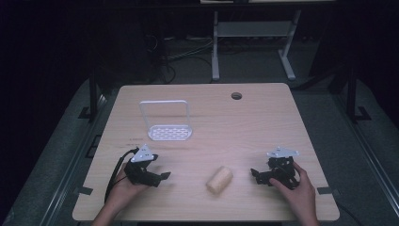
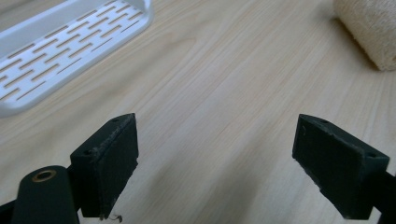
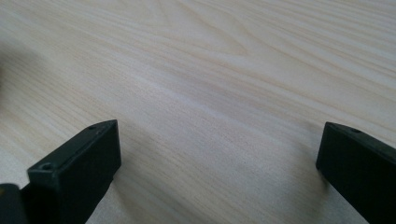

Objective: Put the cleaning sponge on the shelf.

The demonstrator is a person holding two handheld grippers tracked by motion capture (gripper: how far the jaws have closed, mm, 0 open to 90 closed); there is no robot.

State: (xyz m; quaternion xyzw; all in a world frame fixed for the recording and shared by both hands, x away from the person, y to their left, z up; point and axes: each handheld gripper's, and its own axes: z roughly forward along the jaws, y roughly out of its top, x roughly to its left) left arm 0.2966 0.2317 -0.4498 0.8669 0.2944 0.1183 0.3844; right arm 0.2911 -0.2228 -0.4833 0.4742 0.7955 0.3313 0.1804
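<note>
A cream rolled towel (image 1: pixel 219 179) lies on the wooden table (image 1: pixel 207 108) near the front, between my two grippers; its end shows at the top right of the left gripper view (image 2: pixel 369 28). A white slotted rack (image 1: pixel 167 123) with an upright frame stands at the left centre, and its tray (image 2: pixel 60 51) sits close ahead of the left gripper. My left gripper (image 1: pixel 160 178) rests on the table left of the towel, open, with nothing between its jaws (image 2: pixel 217 163). My right gripper (image 1: pixel 256 175) rests right of the towel, open over bare wood (image 3: pixel 219 172).
A round cable hole (image 1: pixel 236 96) sits near the table's far edge. Beyond the table stands a white desk frame (image 1: pixel 254 42) with cables on the dark floor. A person's hands hold both grippers near the front edge.
</note>
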